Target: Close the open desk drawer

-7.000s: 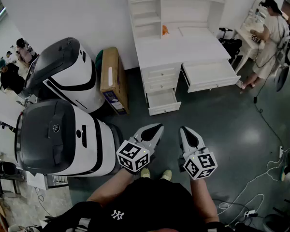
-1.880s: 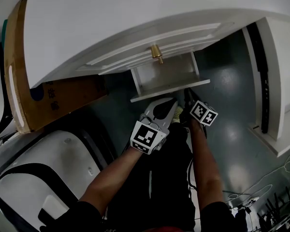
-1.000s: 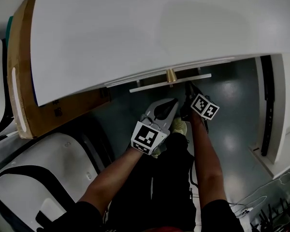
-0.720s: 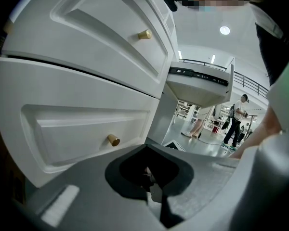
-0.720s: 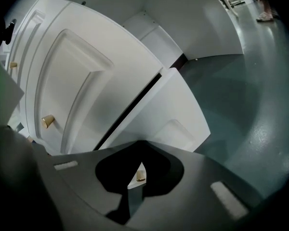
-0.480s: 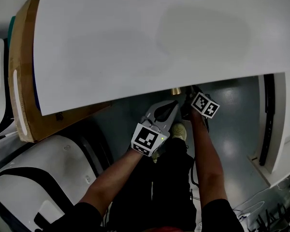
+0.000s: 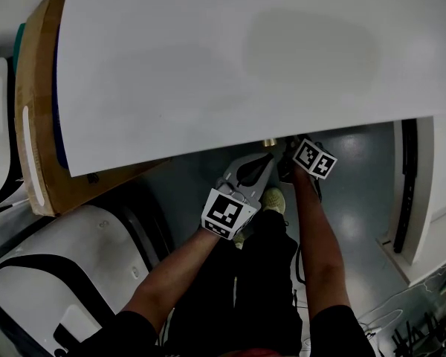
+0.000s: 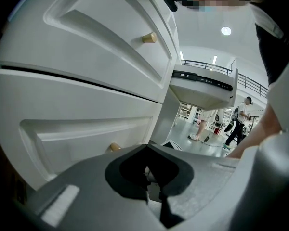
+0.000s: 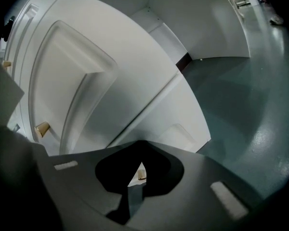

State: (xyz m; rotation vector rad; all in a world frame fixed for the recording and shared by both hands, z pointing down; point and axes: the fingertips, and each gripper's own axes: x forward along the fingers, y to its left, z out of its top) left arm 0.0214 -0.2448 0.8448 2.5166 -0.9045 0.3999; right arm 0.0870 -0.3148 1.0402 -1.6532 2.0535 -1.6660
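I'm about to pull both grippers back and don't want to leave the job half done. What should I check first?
1. Is the bottom drawer pushed in? Ok: its front looks level with the drawer above, and in the head view only a knob peeks past the desk top.
2. Is the left gripper empty? Ok: jaws together on nothing.
3. Is the right gripper empty? Ok: jaws together, nothing held.
4. Are the other drawers closed? Not ok: the wide drawer to the right juts out.
5. Is anything trapped behind the drawer front? Cannot tell.
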